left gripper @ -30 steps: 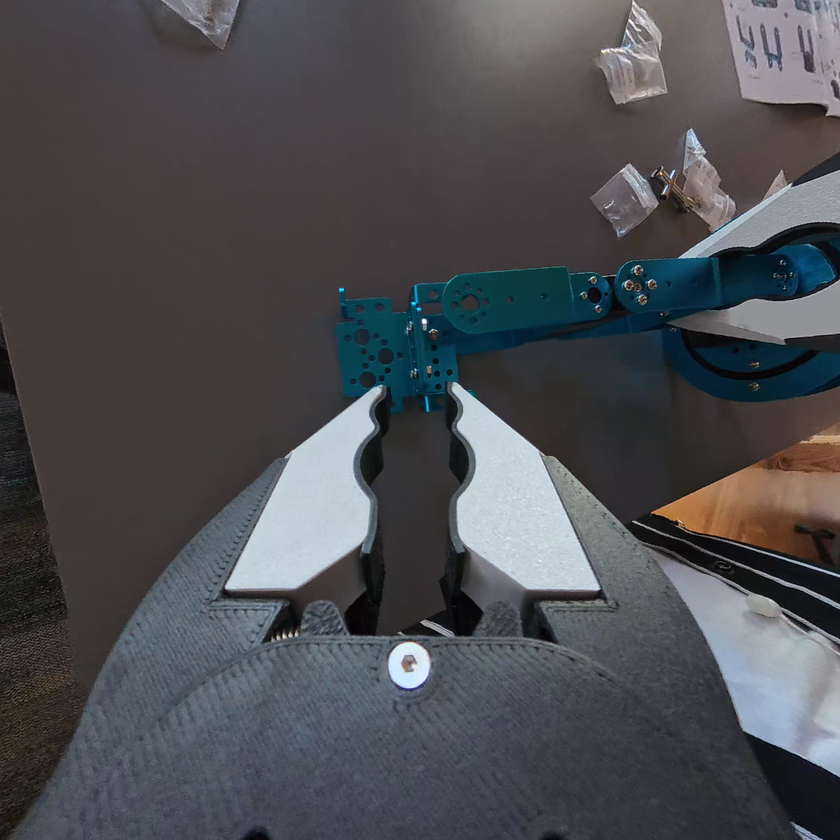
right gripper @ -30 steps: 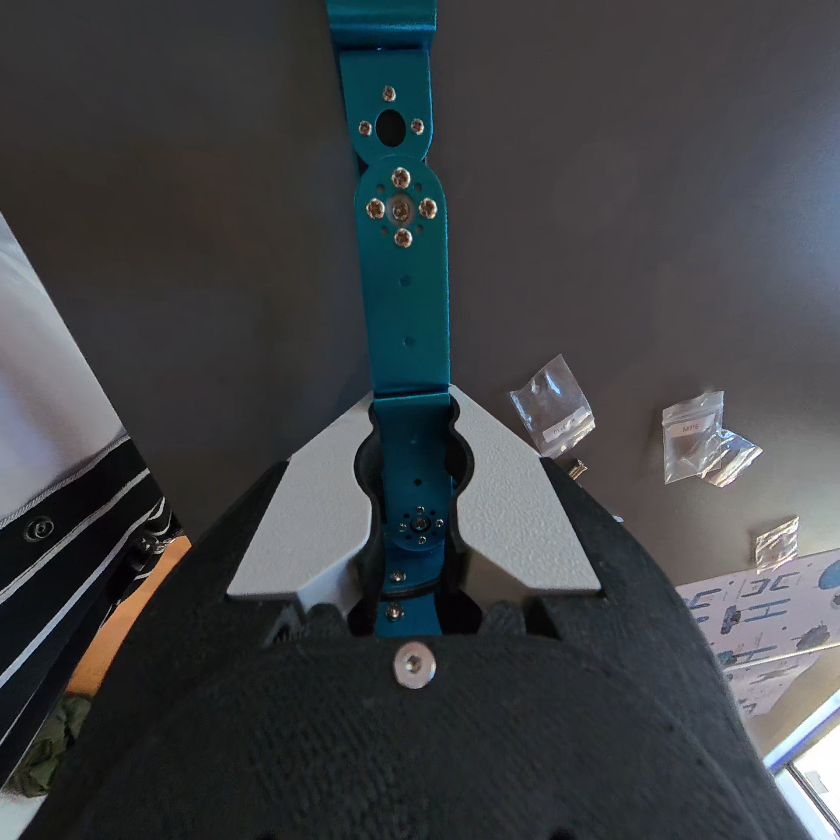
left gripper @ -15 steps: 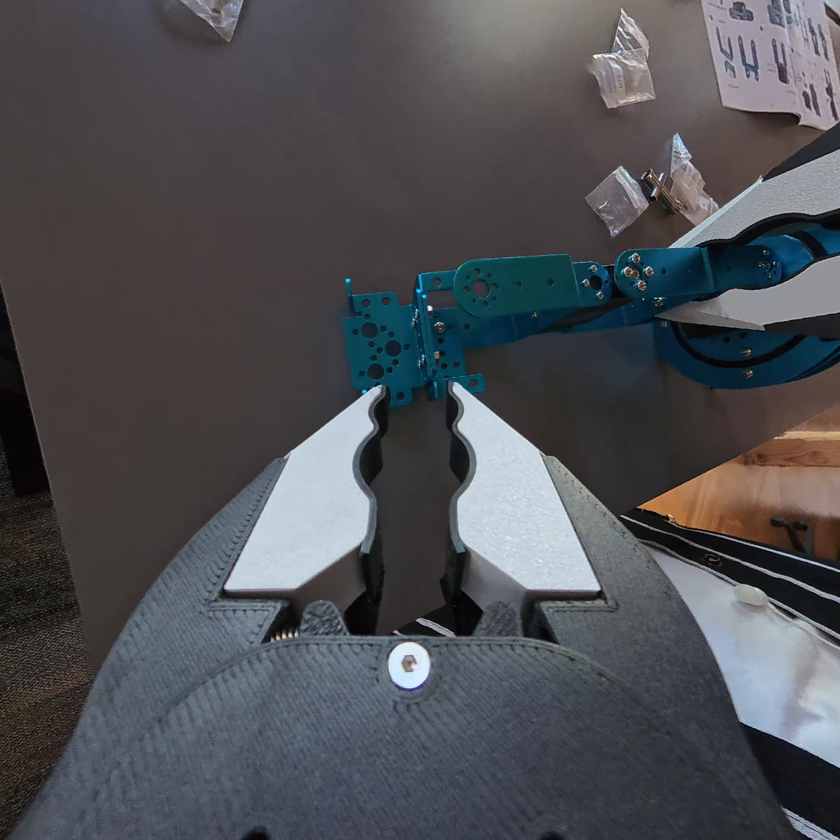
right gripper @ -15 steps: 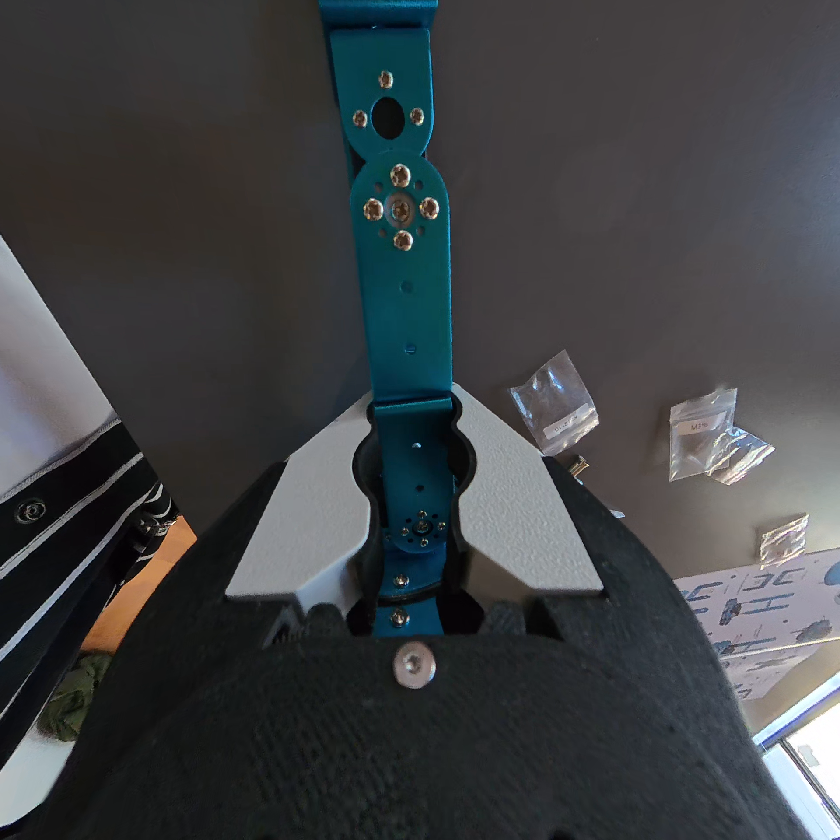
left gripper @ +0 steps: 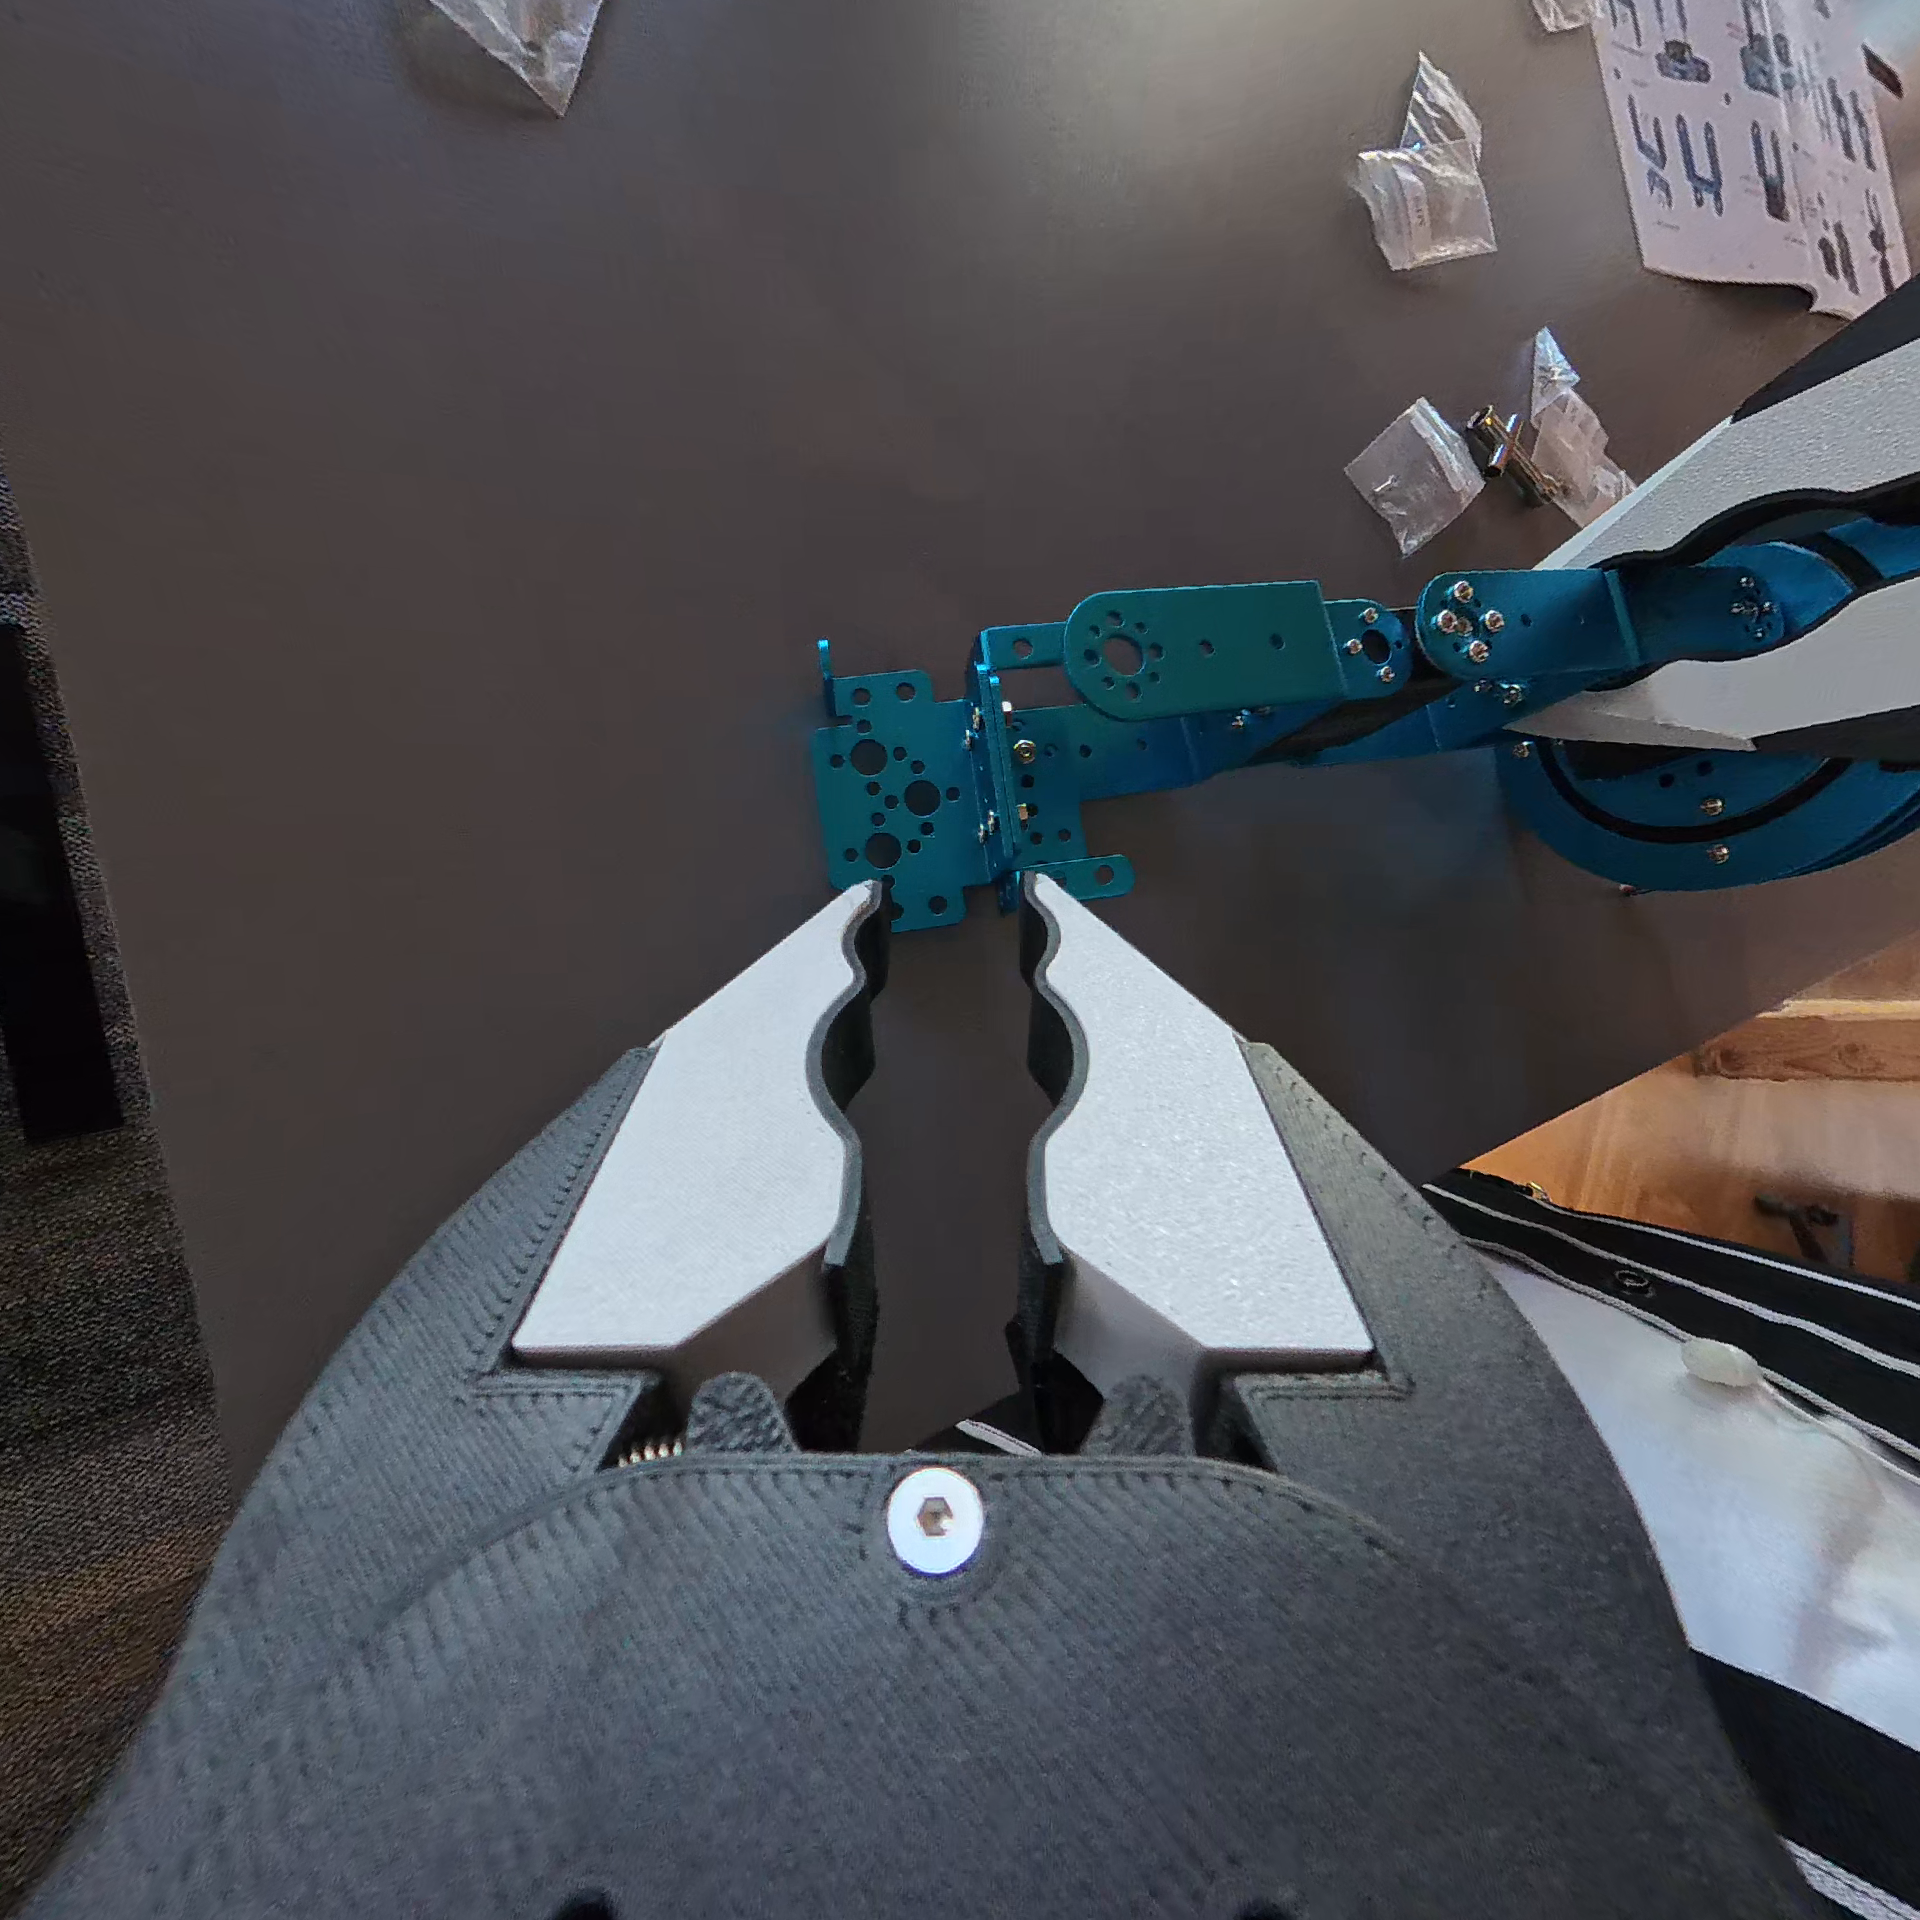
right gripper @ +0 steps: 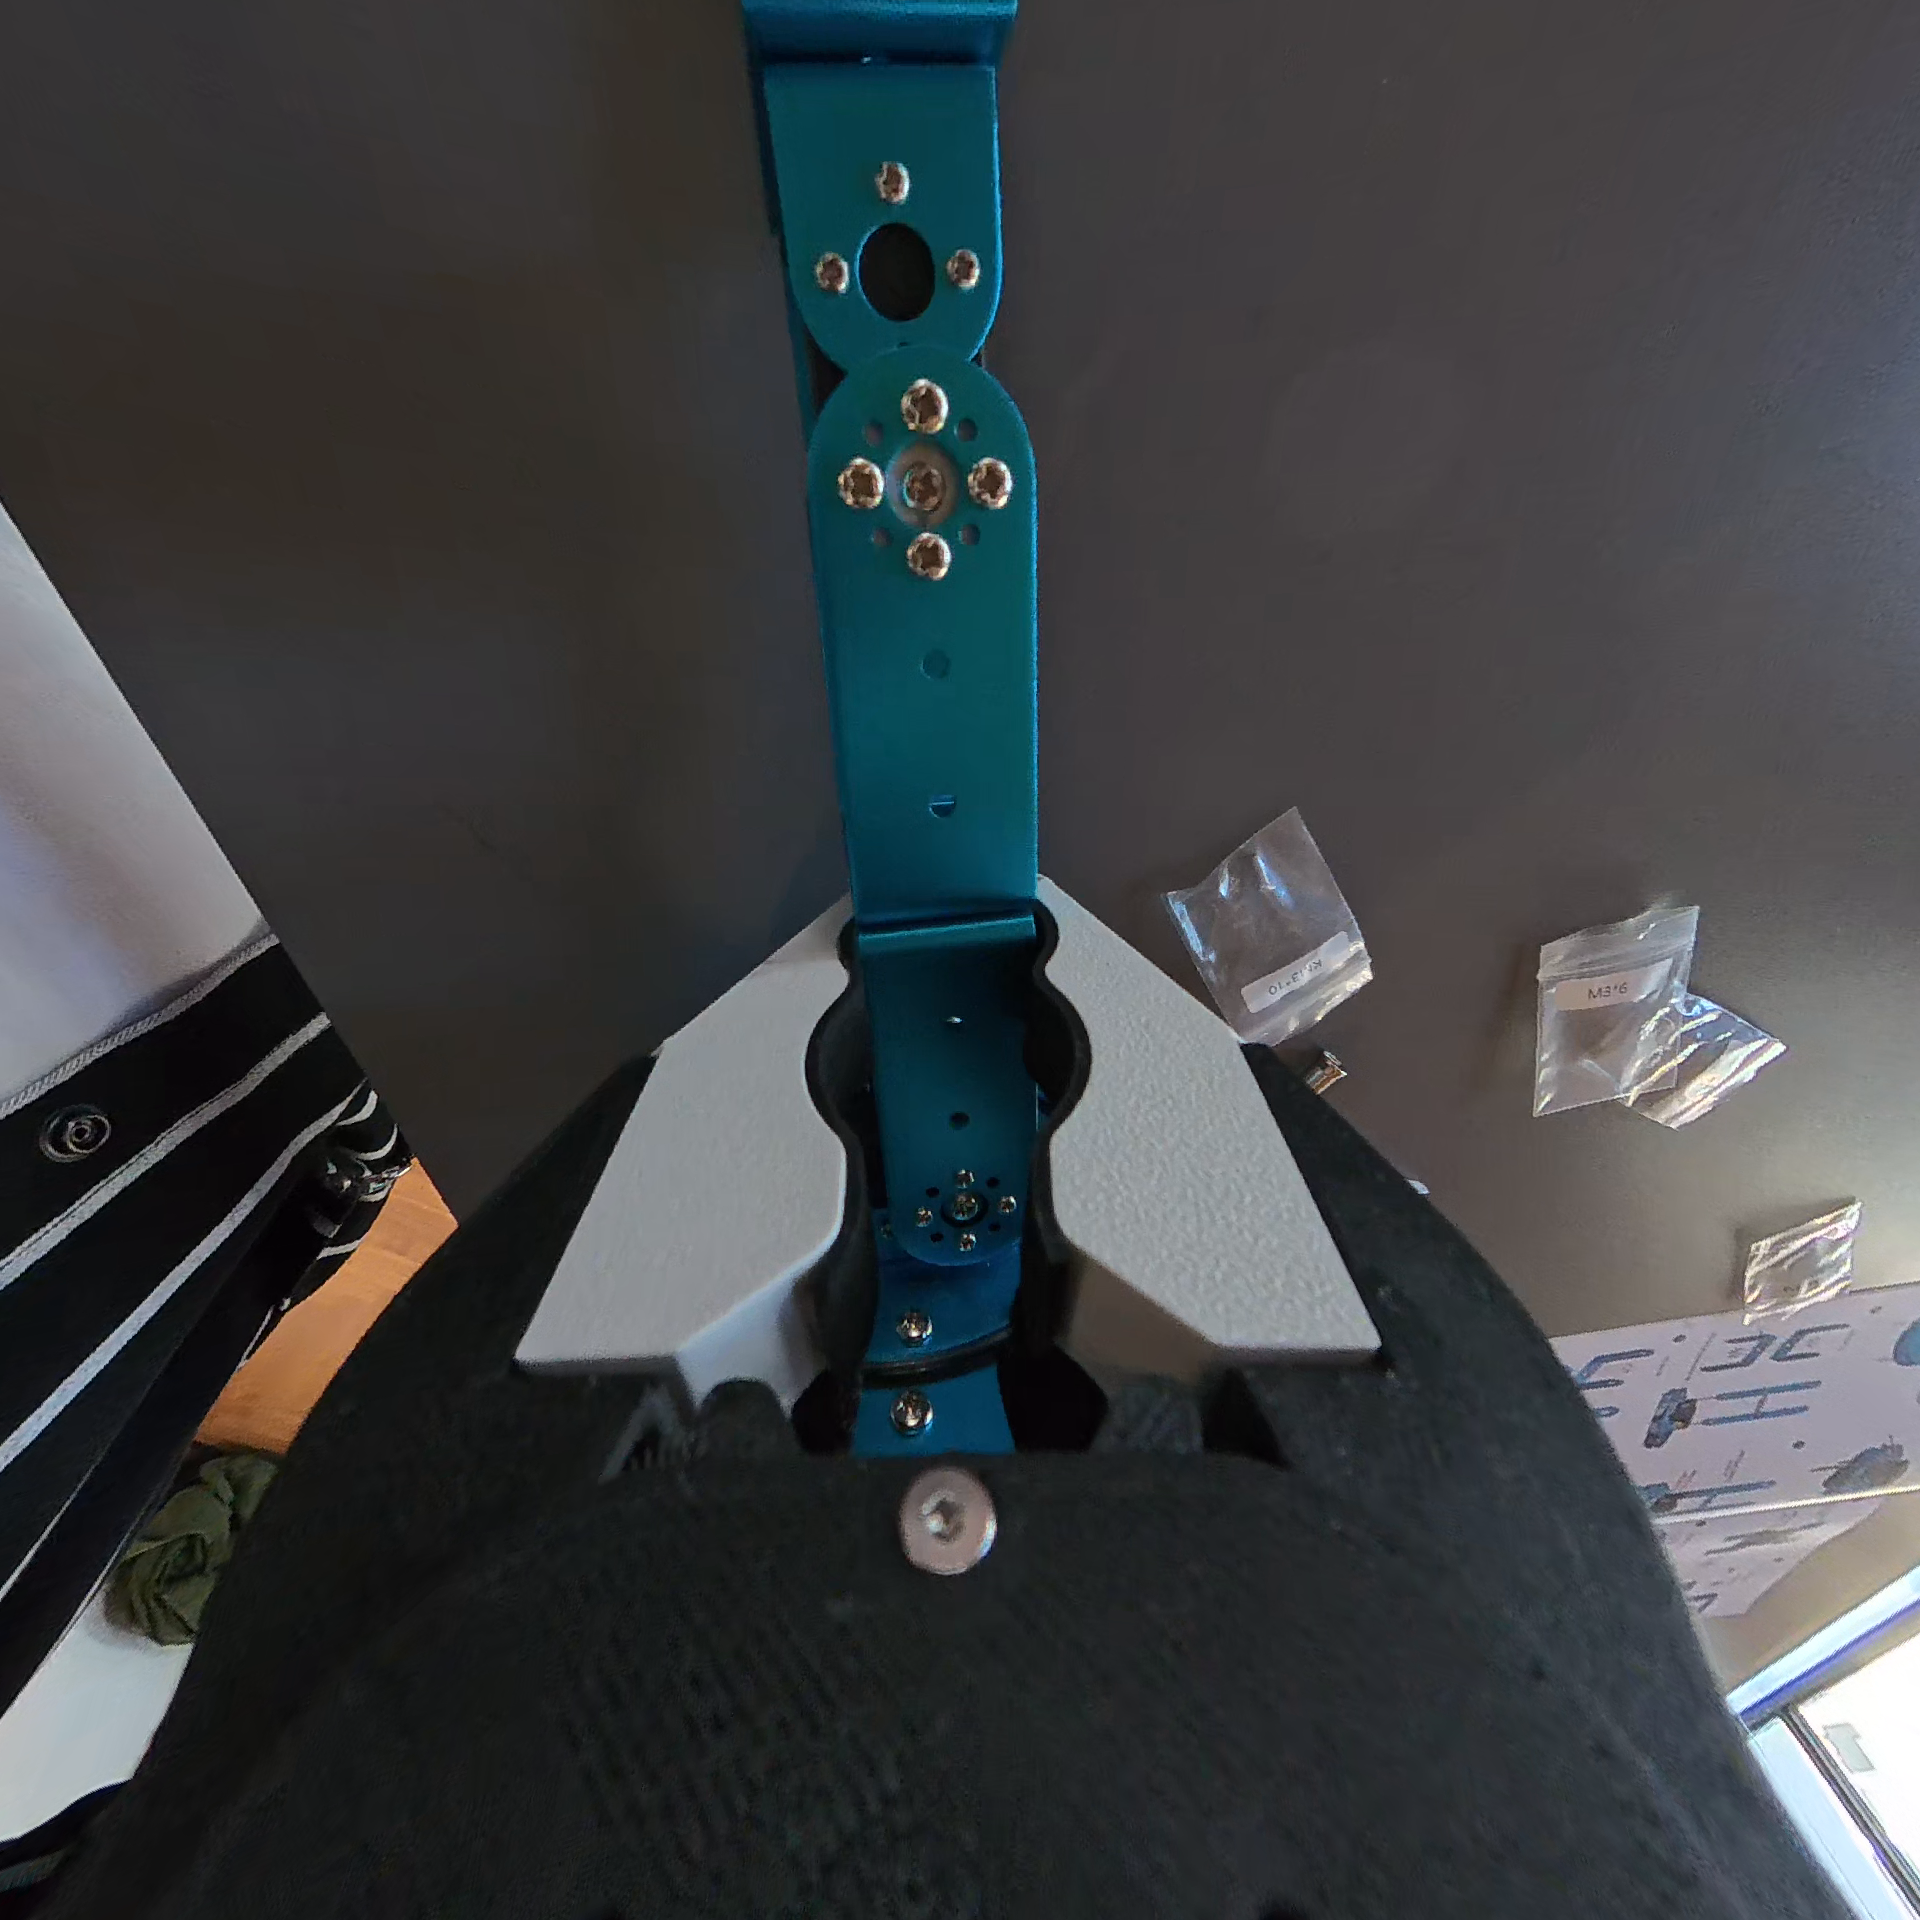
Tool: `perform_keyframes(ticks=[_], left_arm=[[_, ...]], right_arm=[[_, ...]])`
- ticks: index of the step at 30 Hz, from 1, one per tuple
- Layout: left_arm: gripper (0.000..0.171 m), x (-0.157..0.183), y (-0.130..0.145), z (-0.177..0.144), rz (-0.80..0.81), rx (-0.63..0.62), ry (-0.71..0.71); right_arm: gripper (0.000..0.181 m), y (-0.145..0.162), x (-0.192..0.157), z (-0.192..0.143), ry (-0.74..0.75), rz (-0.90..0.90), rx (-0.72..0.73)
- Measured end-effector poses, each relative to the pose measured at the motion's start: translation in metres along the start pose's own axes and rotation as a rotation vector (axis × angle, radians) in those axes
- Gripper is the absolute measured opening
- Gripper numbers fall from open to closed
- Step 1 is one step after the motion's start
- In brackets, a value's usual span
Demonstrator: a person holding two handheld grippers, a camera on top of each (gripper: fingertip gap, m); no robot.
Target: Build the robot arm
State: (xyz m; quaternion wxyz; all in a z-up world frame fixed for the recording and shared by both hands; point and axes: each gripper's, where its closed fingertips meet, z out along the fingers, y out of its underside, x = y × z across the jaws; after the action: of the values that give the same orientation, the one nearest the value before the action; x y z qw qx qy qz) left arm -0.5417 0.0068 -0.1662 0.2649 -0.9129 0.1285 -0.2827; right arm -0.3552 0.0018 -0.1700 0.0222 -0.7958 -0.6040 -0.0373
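We see our left gripper [left gripper: 951, 894] with its pale grey fingers parted by a narrow gap and nothing between them; the tips sit just at the near edge of the perforated end plate [left gripper: 894, 790] of a blue anodised metal bracket arm [left gripper: 1205, 665], and we cannot tell whether they touch it. That jointed arm, built of screwed-together plates, lies across the dark grey matte tabletop [left gripper: 520, 520] and runs rightwards to a round blue base ring [left gripper: 1714, 821]. Our right gripper [right gripper: 940, 925] is closed around the arm's lower link, the blue strip [right gripper: 940, 727] running straight out from between its fingers toward the far edge of the right wrist view. Beside it lie several small clear plastic bags of hardware [right gripper: 1273, 935], well apart from the arm, and a white printed instruction sheet [right gripper: 1745, 1423] sits at the table's corner. In the left wrist view the same bags [left gripper: 1429, 177] and sheet [left gripper: 1756, 135] appear beyond the arm. A person's black-and-white striped garment [left gripper: 1714, 1455] shows at the table's near edge.
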Motion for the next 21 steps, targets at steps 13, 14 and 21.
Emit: perform_keyframes(ticks=[13, 14, 21], left_arm=[[0.023, -0.0014, -0.0015, -0.0029, -0.004, 0.017, 0.005], [0.023, -0.0014, -0.0011, -0.0031, -0.003, 0.016, 0.006], [0.023, -0.0016, 0.0, -0.0047, -0.005, 0.024, 0.009]], right_arm=[[0.027, -0.0006, 0.0009, 0.0001, -0.001, -0.009, 0.015], [0.027, -0.0005, 0.0011, 0.0002, -0.004, -0.007, 0.016], [0.029, -0.0005, 0.0015, 0.0007, -0.019, -0.009, 0.018]])
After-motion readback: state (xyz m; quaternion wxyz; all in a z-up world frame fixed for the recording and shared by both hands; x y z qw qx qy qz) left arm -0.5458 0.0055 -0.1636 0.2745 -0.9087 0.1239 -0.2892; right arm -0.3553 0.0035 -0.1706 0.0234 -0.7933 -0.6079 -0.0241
